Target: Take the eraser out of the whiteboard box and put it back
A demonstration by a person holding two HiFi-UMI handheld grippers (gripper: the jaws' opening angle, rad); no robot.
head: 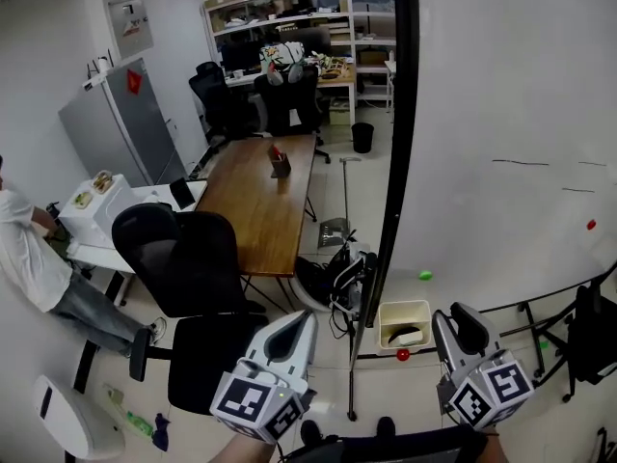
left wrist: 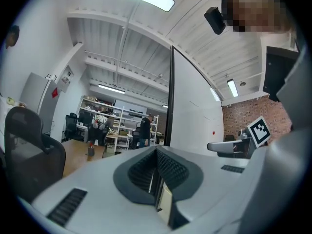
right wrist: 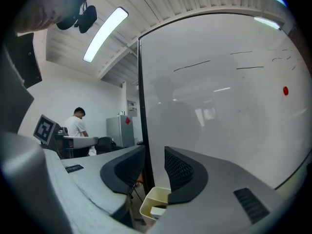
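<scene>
A cream whiteboard box (head: 405,314) hangs at the lower left corner of the whiteboard (head: 501,114), and a pale eraser (head: 411,336) lies inside it. My right gripper (head: 461,324) hovers just right of the box, jaws open and empty. In the right gripper view the box (right wrist: 152,199) shows low between the open jaws of the right gripper (right wrist: 155,167), with the eraser (right wrist: 157,211) in it. My left gripper (head: 294,334) is held left of the box, away from it. The left gripper (left wrist: 157,172) has its jaws together with nothing between them.
A red magnet (head: 403,354) sits just under the box; a green magnet (head: 425,275) and another red one (head: 591,225) are on the board. Left of the board stand a wooden table (head: 260,201), black office chairs (head: 188,258), bags (head: 337,280) on the floor and a person (head: 29,258).
</scene>
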